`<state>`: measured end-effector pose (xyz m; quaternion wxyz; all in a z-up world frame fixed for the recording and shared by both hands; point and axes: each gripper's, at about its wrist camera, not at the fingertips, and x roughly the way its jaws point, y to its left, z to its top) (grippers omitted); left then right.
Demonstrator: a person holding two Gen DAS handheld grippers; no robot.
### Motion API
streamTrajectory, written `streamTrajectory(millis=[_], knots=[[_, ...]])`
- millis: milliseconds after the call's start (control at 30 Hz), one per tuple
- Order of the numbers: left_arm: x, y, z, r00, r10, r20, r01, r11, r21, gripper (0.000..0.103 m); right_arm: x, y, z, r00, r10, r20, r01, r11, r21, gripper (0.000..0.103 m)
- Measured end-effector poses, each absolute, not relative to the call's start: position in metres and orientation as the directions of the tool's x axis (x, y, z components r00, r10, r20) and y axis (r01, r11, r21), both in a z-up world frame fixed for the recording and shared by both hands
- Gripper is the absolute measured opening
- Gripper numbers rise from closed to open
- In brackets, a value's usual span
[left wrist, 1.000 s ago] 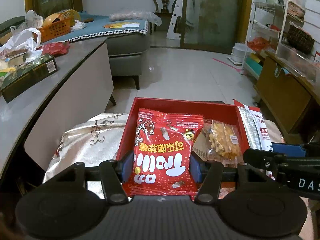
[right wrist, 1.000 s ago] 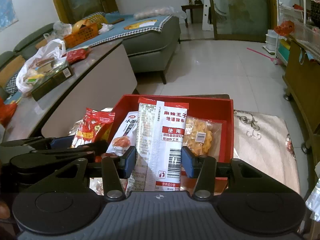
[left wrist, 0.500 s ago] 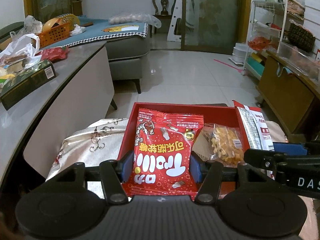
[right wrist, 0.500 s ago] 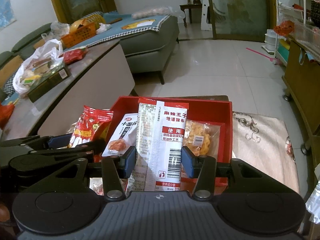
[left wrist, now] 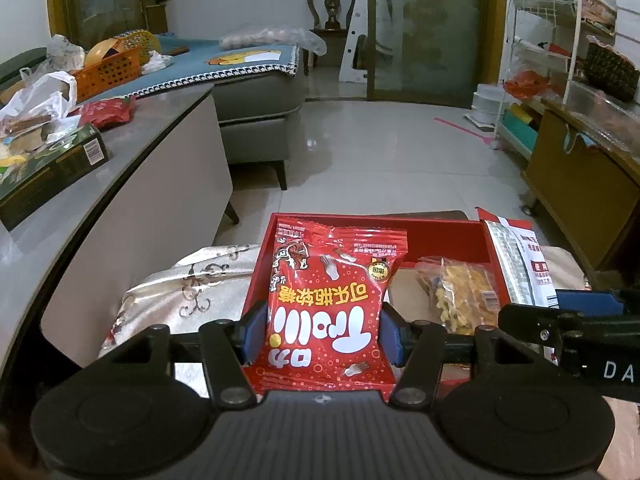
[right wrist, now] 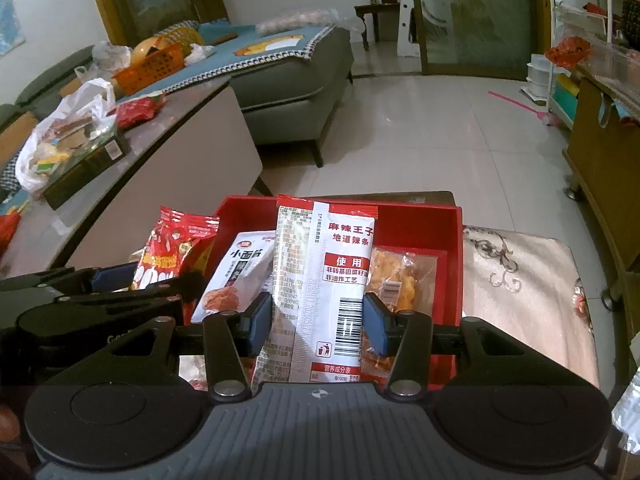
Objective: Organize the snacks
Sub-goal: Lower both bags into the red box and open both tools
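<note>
My left gripper (left wrist: 320, 334) is shut on a red candy bag (left wrist: 332, 300) and holds it over the left part of a red tray (left wrist: 440, 232). My right gripper (right wrist: 318, 322) is shut on a white and red spicy-strip packet (right wrist: 332, 280) over the same tray (right wrist: 454, 264). A clear bag of yellow snacks (left wrist: 460, 296) lies in the tray; it also shows in the right wrist view (right wrist: 396, 276). A white noodle-snack packet (right wrist: 236, 272) lies in the tray's left side. The candy bag (right wrist: 172, 252) and left gripper show at the right view's left.
The tray stands on a cloth-covered stool (right wrist: 520, 280). A grey table (left wrist: 120, 168) at the left carries a green box (left wrist: 48, 172), a white plastic bag (left wrist: 36, 108) and a red packet (left wrist: 106, 112). A sofa (left wrist: 248, 92) stands behind, a wooden cabinet (left wrist: 580, 184) at the right.
Both grippers have eased slightly back from the tray with their packets still held. The grips have not changed.
</note>
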<state>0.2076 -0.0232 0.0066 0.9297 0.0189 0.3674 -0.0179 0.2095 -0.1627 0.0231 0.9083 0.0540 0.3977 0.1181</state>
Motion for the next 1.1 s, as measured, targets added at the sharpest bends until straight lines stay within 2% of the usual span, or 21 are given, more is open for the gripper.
streamTrajectory(millis=[1100], knots=[[0.279, -0.038, -0.047, 0.660, 0.002, -0.751, 0.031, 0.999, 0.029, 0.050, 0.275, -0.161, -0.026, 0.593, 0.220, -0.775, -0.141, 0.975, 0.169, 0.057]])
